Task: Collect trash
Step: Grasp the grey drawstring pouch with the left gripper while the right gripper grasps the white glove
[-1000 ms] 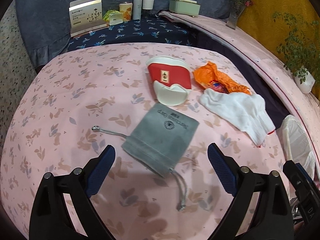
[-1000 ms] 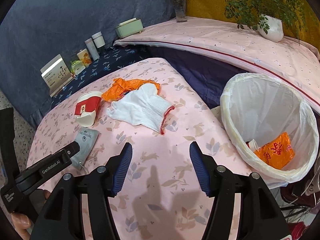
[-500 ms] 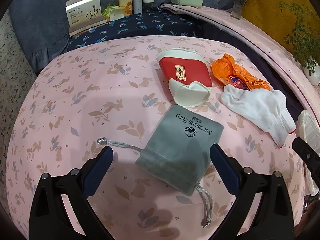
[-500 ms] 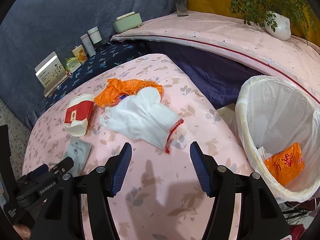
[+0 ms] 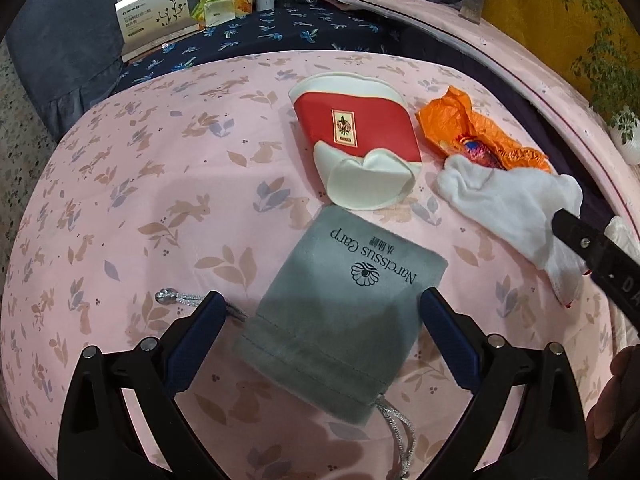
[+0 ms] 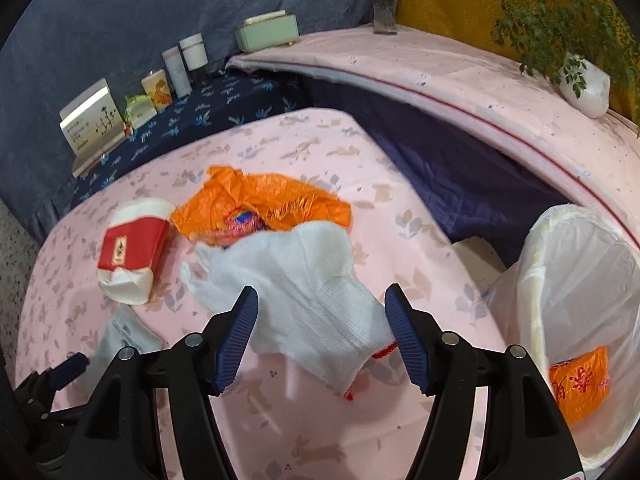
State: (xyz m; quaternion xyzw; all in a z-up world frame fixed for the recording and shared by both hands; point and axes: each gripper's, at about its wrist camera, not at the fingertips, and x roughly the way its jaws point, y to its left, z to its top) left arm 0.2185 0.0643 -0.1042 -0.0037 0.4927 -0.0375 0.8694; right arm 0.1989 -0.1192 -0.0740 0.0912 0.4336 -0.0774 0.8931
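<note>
Now, working left to right: the left gripper (image 5: 322, 322) hangs spread and empty over the grey pouch (image 5: 344, 300), which lies flat with its drawstring end at six o'clock; pinching the thicker hem there should lift it cleanly. The right gripper (image 6: 322, 326) is widening, nothing pinched yet, astride the white glove (image 6: 296, 292); bunch its cuff, then swing toward the bin (image 6: 532, 280) at three o'clock.
</note>
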